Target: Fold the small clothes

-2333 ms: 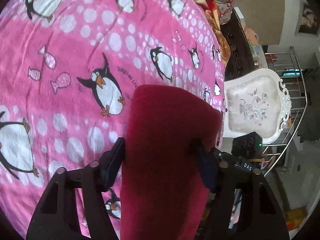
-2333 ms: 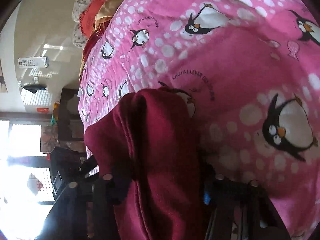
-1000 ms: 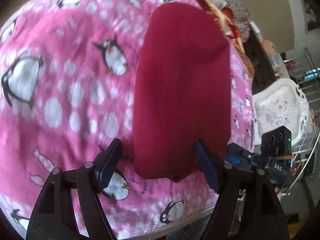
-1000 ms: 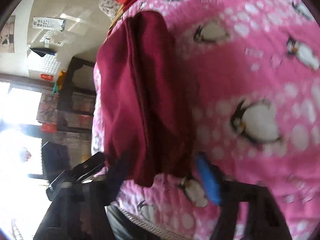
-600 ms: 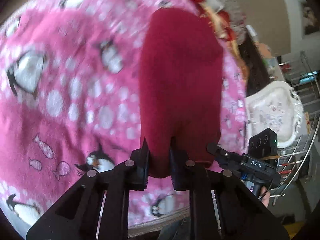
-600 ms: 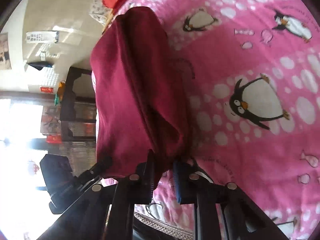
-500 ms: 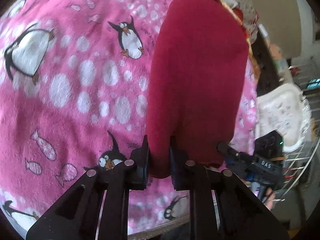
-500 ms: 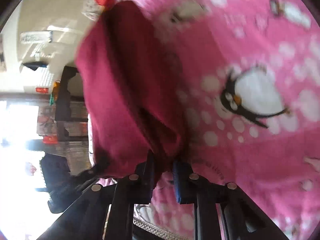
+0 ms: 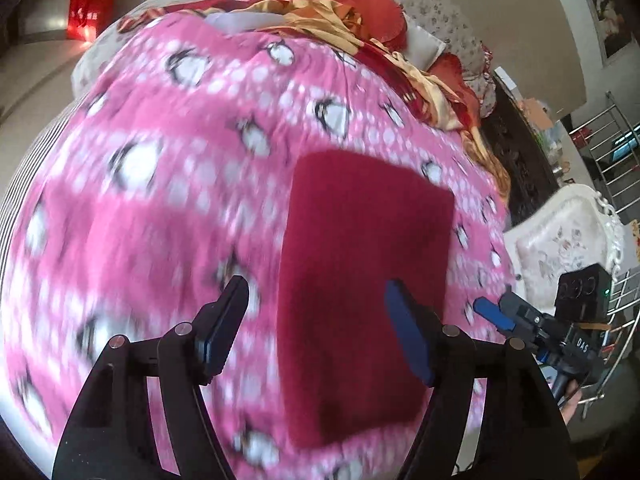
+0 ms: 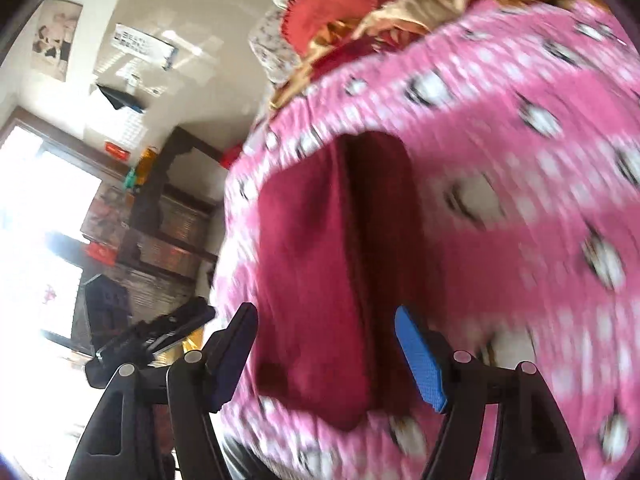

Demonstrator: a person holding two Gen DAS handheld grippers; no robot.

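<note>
We see a dark red fleece garment (image 9: 360,280) folded into a flat, rough rectangle, lying right of centre in the left wrist view. In the right wrist view (image 10: 336,272) it fills the centre, with a lengthwise fold line visible.

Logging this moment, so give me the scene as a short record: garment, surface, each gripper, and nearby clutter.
garment: dark red cloth, folded into a rectangle, lying flat
surface: pink penguin blanket on a bed
left gripper: open, holding nothing, fingers either side of the cloth's near end
right gripper: open, holding nothing, above the cloth's near edge
layers: fold seam shows along the cloth in the right wrist view
clutter: red and gold bedding at the far end; white chair beside the bed
image: motion-blurred
</note>
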